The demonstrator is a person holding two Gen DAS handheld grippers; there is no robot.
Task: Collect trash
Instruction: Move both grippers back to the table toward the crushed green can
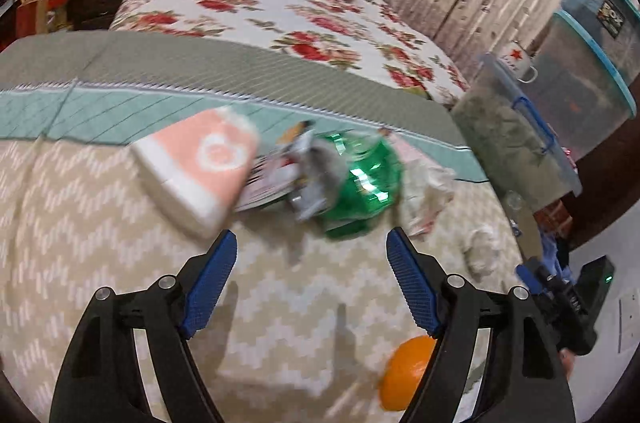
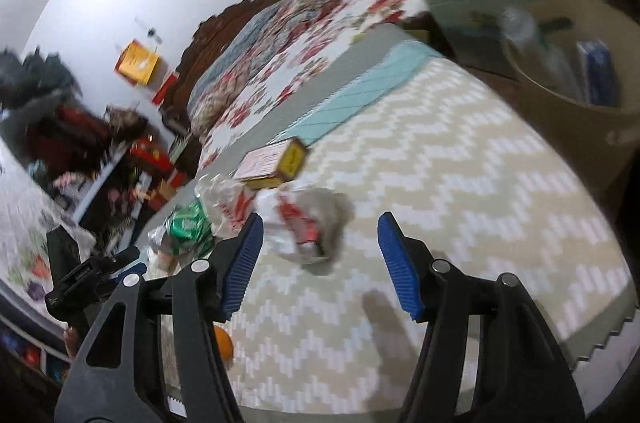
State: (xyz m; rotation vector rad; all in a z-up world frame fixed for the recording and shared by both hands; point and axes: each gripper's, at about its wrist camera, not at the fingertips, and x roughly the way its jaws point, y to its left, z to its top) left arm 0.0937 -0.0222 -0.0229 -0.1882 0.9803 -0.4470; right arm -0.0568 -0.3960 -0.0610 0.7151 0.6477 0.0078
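Bedding in a beige zigzag weave covers the bed (image 1: 100, 223), and the trash lies bunched mid-frame in the left view: a green wrapper (image 1: 360, 191), a grey packet (image 1: 316, 179), clear plastic (image 1: 432, 187) and a pink box (image 1: 200, 167). An orange (image 1: 404, 375) sits at lower right, partly behind a finger.

Both views are smeared, so either claw could overshoot and scatter the light wrappers or nudge the orange off the edge. Thin film may also slip between pads, or the quilt get pinched with it. I cannot tell whether box or orange counts as trash.

Left claw (image 1: 310, 243) points steeply down short of the green wrapper, jaws wide, holding nothing. Right claw (image 2: 320, 235) slants down toward a red-and-white wrapper (image 2: 308, 227), jaws apart, empty; a tan bin (image 2: 568, 71) is upper right.
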